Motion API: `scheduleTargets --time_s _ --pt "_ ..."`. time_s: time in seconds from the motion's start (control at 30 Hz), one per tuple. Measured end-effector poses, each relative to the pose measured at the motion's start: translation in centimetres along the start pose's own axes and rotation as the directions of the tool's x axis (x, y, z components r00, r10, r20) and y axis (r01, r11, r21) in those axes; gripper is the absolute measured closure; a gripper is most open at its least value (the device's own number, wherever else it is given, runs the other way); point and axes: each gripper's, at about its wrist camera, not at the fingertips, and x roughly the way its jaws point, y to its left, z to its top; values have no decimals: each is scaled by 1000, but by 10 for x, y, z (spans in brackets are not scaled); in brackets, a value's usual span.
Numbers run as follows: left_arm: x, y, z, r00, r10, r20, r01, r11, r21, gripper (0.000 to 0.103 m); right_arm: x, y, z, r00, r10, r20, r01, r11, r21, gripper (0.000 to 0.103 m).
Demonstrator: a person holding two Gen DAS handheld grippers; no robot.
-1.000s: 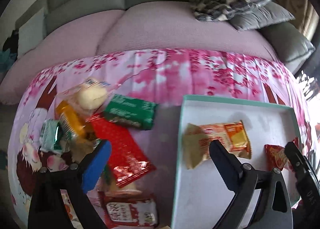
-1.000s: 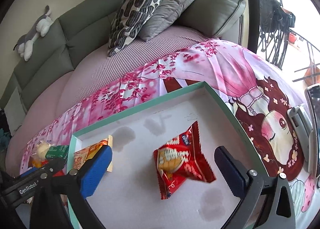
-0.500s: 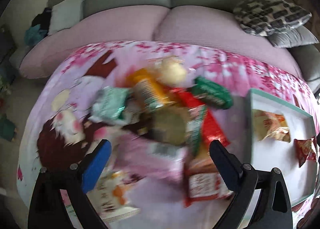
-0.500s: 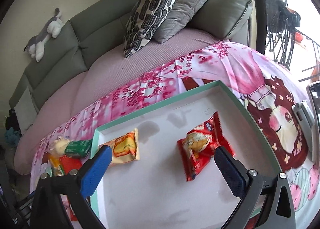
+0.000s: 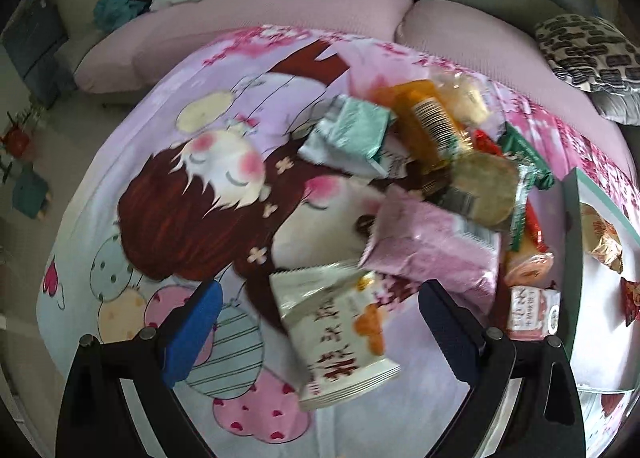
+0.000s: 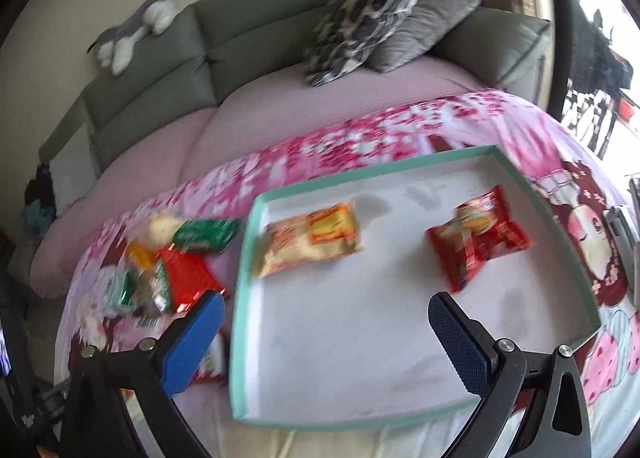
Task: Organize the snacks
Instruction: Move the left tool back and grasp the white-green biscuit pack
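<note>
My left gripper [image 5: 320, 322] is open and empty, low over a pile of snack packets on the pink cartoon cloth. A white packet with red writing [image 5: 336, 334] lies between its fingers, a pink packet [image 5: 432, 250] just beyond. Farther off lie a mint packet [image 5: 348, 133], an orange packet [image 5: 428, 125] and a green packet [image 5: 528, 157]. My right gripper [image 6: 324, 334] is open and empty over the teal-rimmed white tray [image 6: 400, 420], which holds an orange-and-cream packet [image 6: 312, 242] and a red packet [image 6: 476, 236]. The pile [image 6: 172, 270] lies left of the tray.
A grey-green sofa [image 6: 160, 73] with patterned and grey cushions [image 6: 372, 13] and a plush toy [image 6: 132, 29] stands behind the pink mattress. The floor [image 5: 48, 161] drops off left of the cloth. The tray's edge [image 5: 572, 258] borders the pile on the right.
My left gripper has swung left from the tray to above the snack pile. My right gripper has drawn back and left, so more of the tray and the pile show.
</note>
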Motion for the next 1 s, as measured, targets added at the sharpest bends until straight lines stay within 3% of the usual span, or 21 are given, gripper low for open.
scheduleTargets --time_s 0.27,0.47,0.87,0.9,1.0 --pt "12 15 -13 998 -13 -61 11 999 -37 4 5 51 -43 996 25 -88 -35 993 -112 0" --pt "20 24 -25 992 -57 -113 48 995 -82 4 7 61 -68 990 17 -138 -37 989 -146 0" --pt "42 1 -27 983 -80 -165 75 997 -35 5 9 57 -66 990 13 -143 -33 990 -136 0" --pt "42 -2 -26 984 -76 -159 73 997 -26 8 10 57 -66 990 12 -142 -32 990 -137 0" --pt "42 -7 -25 987 -69 -145 67 998 -14 29 10 59 -65 990 13 -138 -33 989 -144 0"
